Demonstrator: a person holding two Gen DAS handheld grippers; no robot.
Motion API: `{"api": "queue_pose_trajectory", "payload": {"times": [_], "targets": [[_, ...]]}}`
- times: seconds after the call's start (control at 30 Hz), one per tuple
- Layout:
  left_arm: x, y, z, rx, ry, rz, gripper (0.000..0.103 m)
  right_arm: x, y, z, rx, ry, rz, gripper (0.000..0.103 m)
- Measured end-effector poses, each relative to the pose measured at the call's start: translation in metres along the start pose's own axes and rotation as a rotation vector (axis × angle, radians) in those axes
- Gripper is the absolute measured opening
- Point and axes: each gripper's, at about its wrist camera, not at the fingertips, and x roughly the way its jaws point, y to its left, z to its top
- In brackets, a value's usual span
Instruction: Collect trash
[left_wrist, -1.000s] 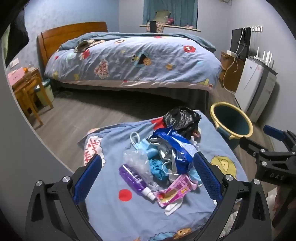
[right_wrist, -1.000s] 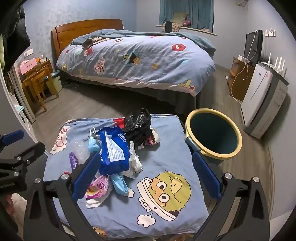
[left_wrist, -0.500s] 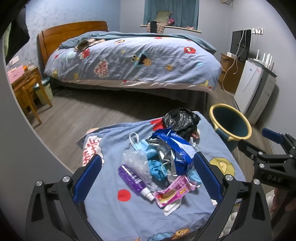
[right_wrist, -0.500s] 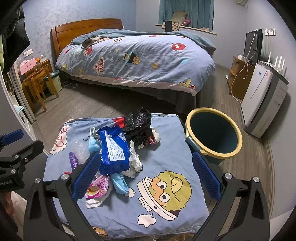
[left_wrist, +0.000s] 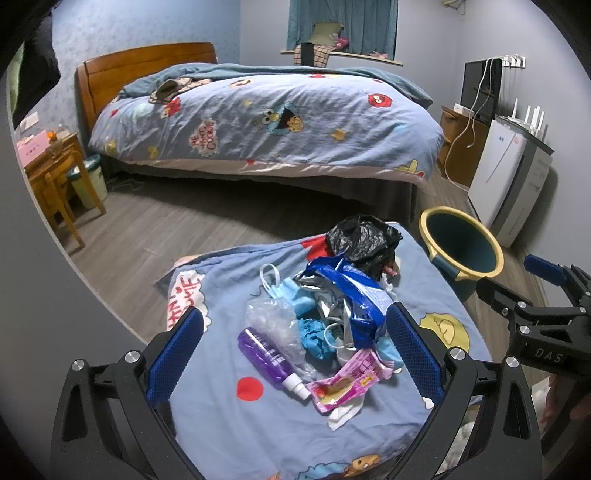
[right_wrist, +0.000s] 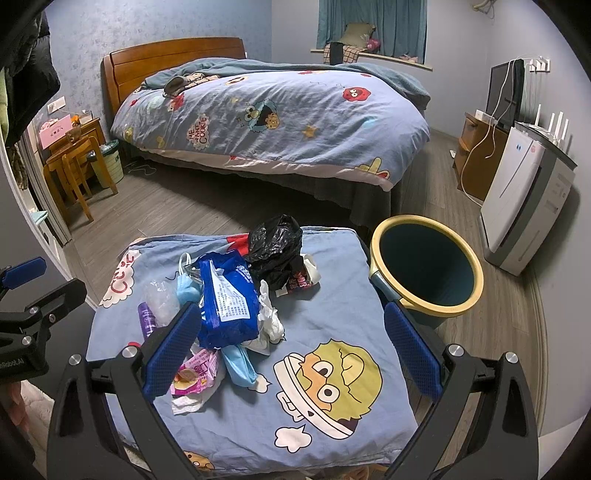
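Item: trash heap on a cartoon-print cloth, bin to its right. Your left gripper hangs spread wide and empty above the near side of the heap; your right gripper is likewise spread and empty, over the bare cloth right of the heap. Contents, far to near: crumpled black bag; blue foil pack lying on top of the middle; face mask with loose ear loops at the far left; clear plastic wrap; purple spray bottle on its side at the near left; pink snack wrapper over a white tissue at the near edge. Destination: yellow-rimmed bin, standing on the floor just beside the cloth's far right corner, mouth tilted toward you. Hazards: the pieces overlap, so closing on the foil pack probably drags the mask loops or wrap along, and these may drop short of the bin. The bottle is round and smooth, so a pinch off its middle likely squirts it toward the near edge. The thin wrapper and tissue lie flat, so your pads may catch the cloth instead and shift the whole heap. The bin sits lower than the cloth, so a release before the rim sends litter to the floor.
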Motion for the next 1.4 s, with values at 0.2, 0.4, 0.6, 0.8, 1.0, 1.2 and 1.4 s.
{"api": "queue_pose_trajectory", "payload": {"times": [0.2, 0.4, 0.6, 0.8, 1.0, 1.2, 1.4], "targets": [[0.0022, -0.0015, 0.0004, -0.001, 0.001, -0.001, 0.098, -0.0004, 0.0003, 0.0001, 0.001, 0.002, 0.001, 0.098], [0.0003, -0.0008, -0.0001, 0.001, 0.001, 0.001, 0.098, 0.0004, -0.0005, -0.0001, 0.002, 0.002, 0.001, 0.097], [-0.0002, 0.0000, -0.0004, 0.000, 0.000, 0.000, 0.098, 0.0000, -0.0007, 0.0000, 0.001, 0.002, 0.001, 0.097], [-0.0004, 0.0001, -0.0005, 0.000, -0.001, -0.001, 0.098, 0.0006, -0.0003, -0.0003, 0.000, 0.002, 0.000, 0.098], [-0.0004, -0.0002, -0.0007, 0.000, -0.001, 0.000, 0.098, 0.0003, -0.0005, -0.0001, 0.000, 0.002, 0.000, 0.097], [-0.0005, -0.0004, -0.0009, 0.000, -0.001, 0.000, 0.098, 0.0004, -0.0004, -0.0003, 0.001, 0.002, 0.001, 0.098], [-0.0005, -0.0001, -0.0009, 0.000, -0.001, 0.000, 0.098, 0.0008, 0.0003, -0.0005, 0.002, 0.004, 0.003, 0.098]]}}
